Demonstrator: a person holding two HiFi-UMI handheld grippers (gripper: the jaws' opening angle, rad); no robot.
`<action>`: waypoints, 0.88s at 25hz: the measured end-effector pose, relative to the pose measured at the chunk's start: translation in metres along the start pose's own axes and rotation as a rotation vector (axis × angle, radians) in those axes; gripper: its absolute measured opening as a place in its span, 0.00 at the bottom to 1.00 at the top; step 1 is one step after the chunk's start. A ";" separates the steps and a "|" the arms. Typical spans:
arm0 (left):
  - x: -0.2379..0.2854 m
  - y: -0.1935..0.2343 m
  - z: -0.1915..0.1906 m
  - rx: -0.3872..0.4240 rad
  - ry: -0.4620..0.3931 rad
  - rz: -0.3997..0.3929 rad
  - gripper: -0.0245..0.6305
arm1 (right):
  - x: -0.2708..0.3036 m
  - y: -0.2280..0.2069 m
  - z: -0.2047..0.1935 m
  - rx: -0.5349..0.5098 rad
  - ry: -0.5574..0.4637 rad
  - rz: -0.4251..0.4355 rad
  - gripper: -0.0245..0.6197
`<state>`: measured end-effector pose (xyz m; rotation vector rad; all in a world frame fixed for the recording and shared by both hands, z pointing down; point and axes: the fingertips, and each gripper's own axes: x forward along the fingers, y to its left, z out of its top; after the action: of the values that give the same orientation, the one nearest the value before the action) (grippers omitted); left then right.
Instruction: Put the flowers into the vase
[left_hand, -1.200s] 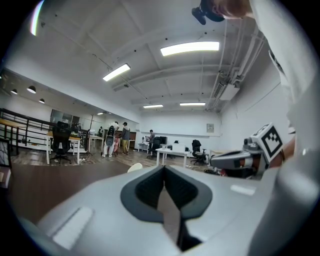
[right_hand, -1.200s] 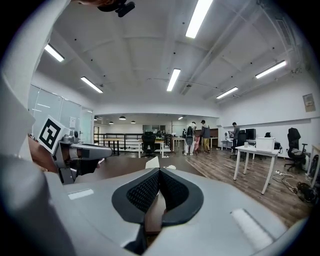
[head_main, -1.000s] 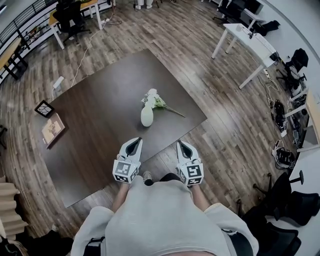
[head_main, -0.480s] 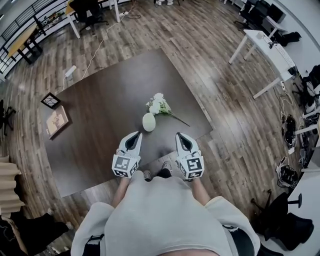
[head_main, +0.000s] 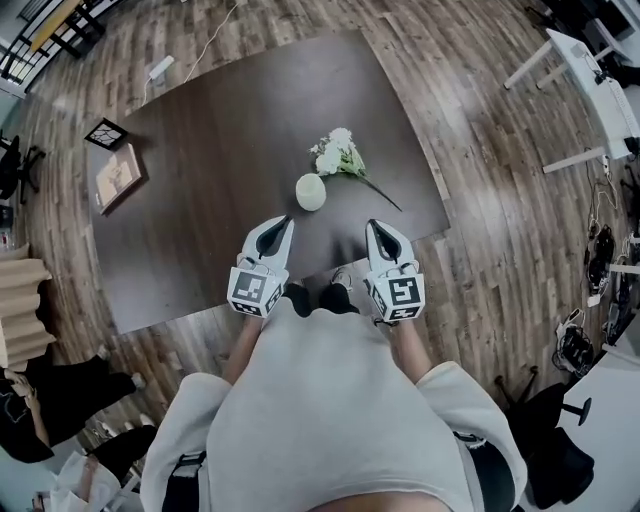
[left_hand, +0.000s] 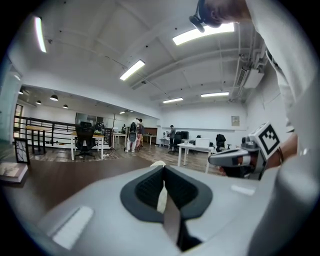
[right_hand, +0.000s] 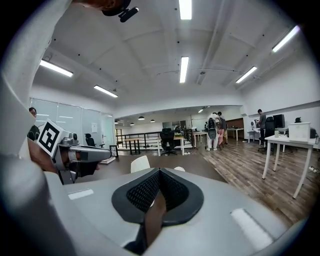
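White vase (head_main: 311, 191) stands at one o'clock from the clenched, empty left gripper (head_main: 282, 222) and eleven o'clock from the clenched, empty right gripper (head_main: 373, 226); white flowers (head_main: 338, 155) lie beyond.

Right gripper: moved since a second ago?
Yes. The right gripper has advanced toward the vase: its tip was short of the table's near edge, and now it reaches over that edge.

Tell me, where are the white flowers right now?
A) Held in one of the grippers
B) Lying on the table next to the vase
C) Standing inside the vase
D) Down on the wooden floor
B: the flowers lie flat on the dark table, just beside the white vase, with their stem stretched out across the tabletop.
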<state>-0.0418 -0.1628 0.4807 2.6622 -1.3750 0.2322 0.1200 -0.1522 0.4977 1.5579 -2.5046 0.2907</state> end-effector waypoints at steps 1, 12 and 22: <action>-0.002 0.002 -0.005 -0.004 0.009 -0.003 0.05 | 0.002 0.003 -0.003 0.004 0.011 0.003 0.04; 0.026 0.021 -0.077 0.002 0.122 -0.118 0.07 | 0.021 0.001 -0.052 0.036 0.173 -0.071 0.04; 0.086 0.033 -0.127 0.046 0.130 -0.250 0.63 | 0.048 -0.018 -0.084 0.030 0.243 -0.113 0.04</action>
<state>-0.0291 -0.2262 0.6234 2.7662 -0.9993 0.4044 0.1186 -0.1801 0.5920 1.5641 -2.2301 0.4721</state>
